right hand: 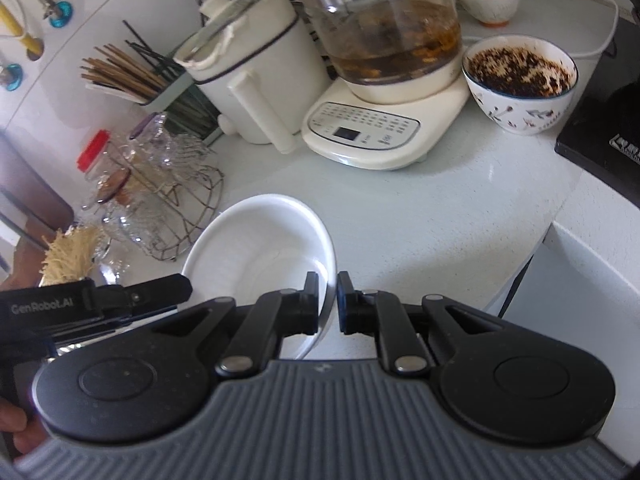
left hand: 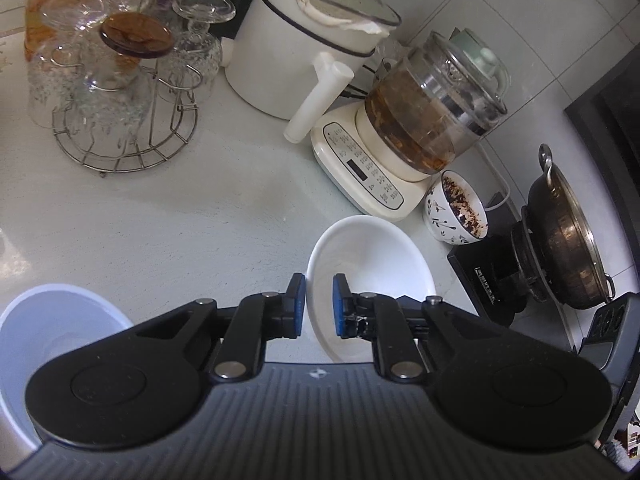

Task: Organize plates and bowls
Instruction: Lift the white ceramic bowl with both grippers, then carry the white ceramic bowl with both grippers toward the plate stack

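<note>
A white bowl [left hand: 372, 264] is tilted above the grey counter. My left gripper [left hand: 319, 306] straddles its near left rim with a small gap between the pads, so its grip is unclear. In the right wrist view my right gripper [right hand: 328, 304] is shut on the right rim of the same white bowl [right hand: 256, 248] and holds it tilted. The left gripper's black body [right hand: 100, 304] shows at that view's left. A pale blue-white bowl [left hand: 52, 332] sits at the lower left under my left gripper.
A patterned bowl with dark residue [left hand: 456, 210] [right hand: 520, 80] stands next to a glass kettle on a cream base [left hand: 360, 168] [right hand: 376, 132]. A white pot [left hand: 304, 52], a wire rack of glasses [left hand: 116, 92] [right hand: 160, 208], a wok on a stove [left hand: 568, 240] and a chopstick holder [right hand: 132, 76] ring the counter.
</note>
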Motion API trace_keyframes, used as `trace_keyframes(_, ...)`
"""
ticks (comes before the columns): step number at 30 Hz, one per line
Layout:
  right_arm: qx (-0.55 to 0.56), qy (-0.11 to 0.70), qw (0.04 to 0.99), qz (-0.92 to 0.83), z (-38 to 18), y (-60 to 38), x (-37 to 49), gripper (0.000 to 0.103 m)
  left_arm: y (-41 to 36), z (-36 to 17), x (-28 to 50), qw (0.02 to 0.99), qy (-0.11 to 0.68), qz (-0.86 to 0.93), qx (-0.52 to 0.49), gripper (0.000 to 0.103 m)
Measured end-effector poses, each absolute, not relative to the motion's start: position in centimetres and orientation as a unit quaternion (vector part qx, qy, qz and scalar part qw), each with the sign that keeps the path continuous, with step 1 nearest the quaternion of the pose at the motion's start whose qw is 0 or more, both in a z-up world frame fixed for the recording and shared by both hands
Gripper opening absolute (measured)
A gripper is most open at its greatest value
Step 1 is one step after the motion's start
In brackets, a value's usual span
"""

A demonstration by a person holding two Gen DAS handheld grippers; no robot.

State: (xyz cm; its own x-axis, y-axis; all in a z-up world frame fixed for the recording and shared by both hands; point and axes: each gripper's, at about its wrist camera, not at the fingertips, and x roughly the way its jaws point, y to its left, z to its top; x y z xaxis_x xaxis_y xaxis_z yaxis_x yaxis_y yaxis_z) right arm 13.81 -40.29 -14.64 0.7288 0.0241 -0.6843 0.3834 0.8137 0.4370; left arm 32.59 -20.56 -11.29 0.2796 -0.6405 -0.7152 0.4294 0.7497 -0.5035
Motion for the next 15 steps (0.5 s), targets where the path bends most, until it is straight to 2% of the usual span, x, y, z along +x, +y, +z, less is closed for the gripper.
trace_keyframes(15,0.284,0.35,0.89,-0.069,-12.0,-37.0,13.2,0.012,-15.0,-8.7,30.5,0.806,0.482,-0.315,-0.137,0.017)
